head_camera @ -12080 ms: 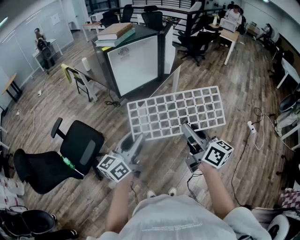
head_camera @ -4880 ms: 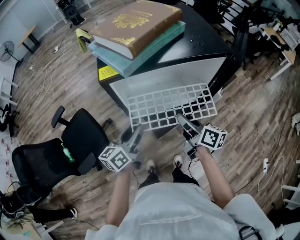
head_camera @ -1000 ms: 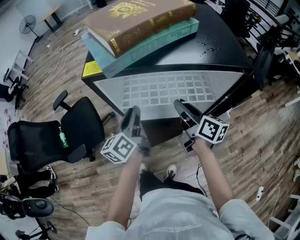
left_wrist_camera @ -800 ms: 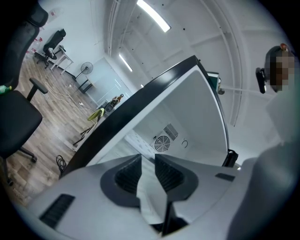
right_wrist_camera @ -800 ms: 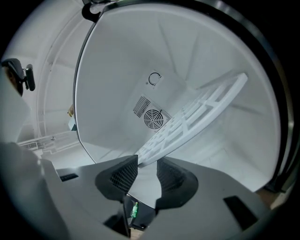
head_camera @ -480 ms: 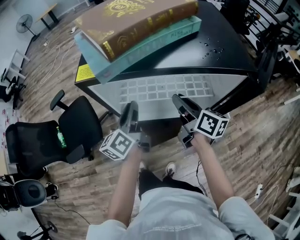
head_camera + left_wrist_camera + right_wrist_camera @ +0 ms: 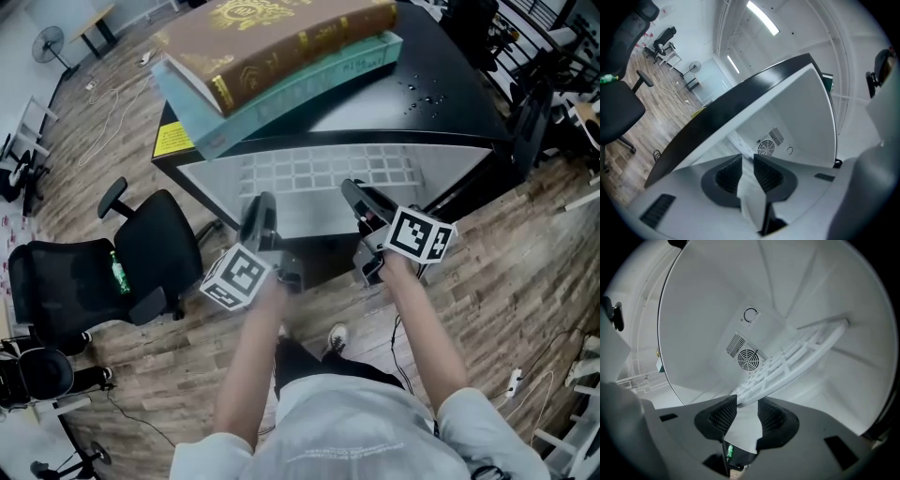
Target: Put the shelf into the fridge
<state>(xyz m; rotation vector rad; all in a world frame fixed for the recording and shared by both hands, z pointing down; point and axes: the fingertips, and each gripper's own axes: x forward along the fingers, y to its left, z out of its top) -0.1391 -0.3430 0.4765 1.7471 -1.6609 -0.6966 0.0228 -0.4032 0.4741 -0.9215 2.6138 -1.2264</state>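
Two tools work at the fridge mouth. The right tool [image 7: 747, 401] has its jaws wide and opening, with the near edge of the shelf [image 7: 797, 355] between their tips. The left tool [image 7: 747, 159] is narrow and closing, with nothing seen between its jaws. The shelf, a white grid, reaches back inside the fridge [image 7: 450, 112]; whether it sits on its rails I cannot tell. It looks light and stiff, with thin bars likely to crack if twisted. The solid front rim seems the best place to hold it, one tool toward each side.
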